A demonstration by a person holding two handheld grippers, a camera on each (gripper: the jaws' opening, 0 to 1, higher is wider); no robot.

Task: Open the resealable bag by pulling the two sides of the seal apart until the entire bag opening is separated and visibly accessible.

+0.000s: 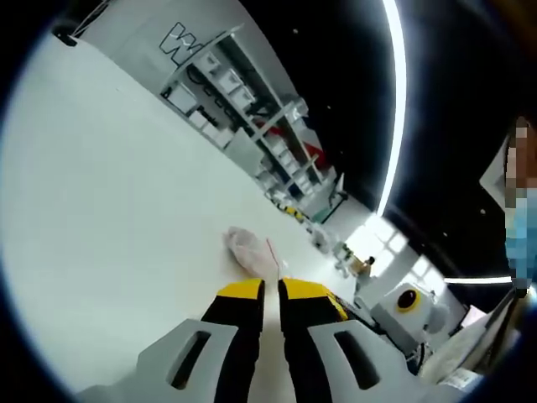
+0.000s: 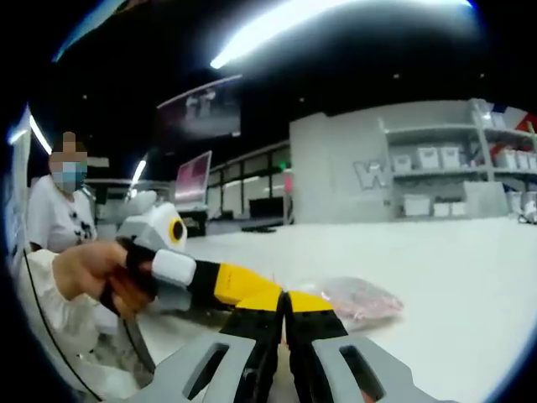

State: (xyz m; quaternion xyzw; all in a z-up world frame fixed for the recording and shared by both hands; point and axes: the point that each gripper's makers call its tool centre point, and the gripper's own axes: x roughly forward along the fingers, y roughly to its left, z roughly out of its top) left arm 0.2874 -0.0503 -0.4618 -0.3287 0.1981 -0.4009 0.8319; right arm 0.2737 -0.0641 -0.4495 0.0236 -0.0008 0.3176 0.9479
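Bag [image 1: 249, 248] lies on white counter [image 1: 109, 193], just beyond left gripper [image 1: 271, 288], jaws nearly closed. Right gripper [image 2: 284, 300], jaws narrow too, meets left gripper near bag's left end; shelves [image 1: 252, 109] far behind.

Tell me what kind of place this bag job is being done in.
Probably a lab or workshop hall, though I can't be sure. The resealable bag lies on a wide white table. Behind it stand shelves of storage bins, and long strip lights run across a dark ceiling.
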